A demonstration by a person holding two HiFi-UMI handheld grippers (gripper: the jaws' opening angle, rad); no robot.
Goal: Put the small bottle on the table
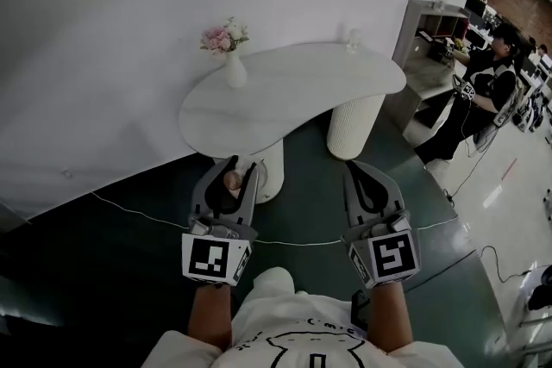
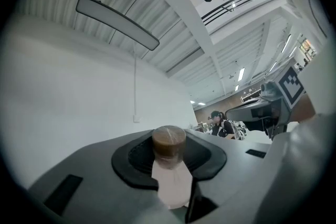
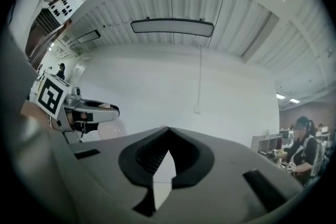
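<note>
The small bottle (image 2: 169, 145) has a brown cap and a pale body and stands upright between the jaws of my left gripper (image 1: 231, 165), which is shut on it. In the head view the bottle (image 1: 233, 179) shows between those jaws, just short of the near edge of the white curved table (image 1: 293, 90). My right gripper (image 1: 359, 168) is beside it on the right. Its jaws meet at the tips with nothing between them, as the right gripper view (image 3: 167, 131) shows. Both grippers point toward the table.
A white vase of pink flowers (image 1: 228, 47) stands at the table's far left, and a small clear object (image 1: 352, 39) at its far edge. Two ribbed white pedestals (image 1: 355, 125) carry the top. A cable (image 1: 285, 242) crosses the dark floor. A seated person (image 1: 483, 90) and shelves (image 1: 431, 26) are at the right.
</note>
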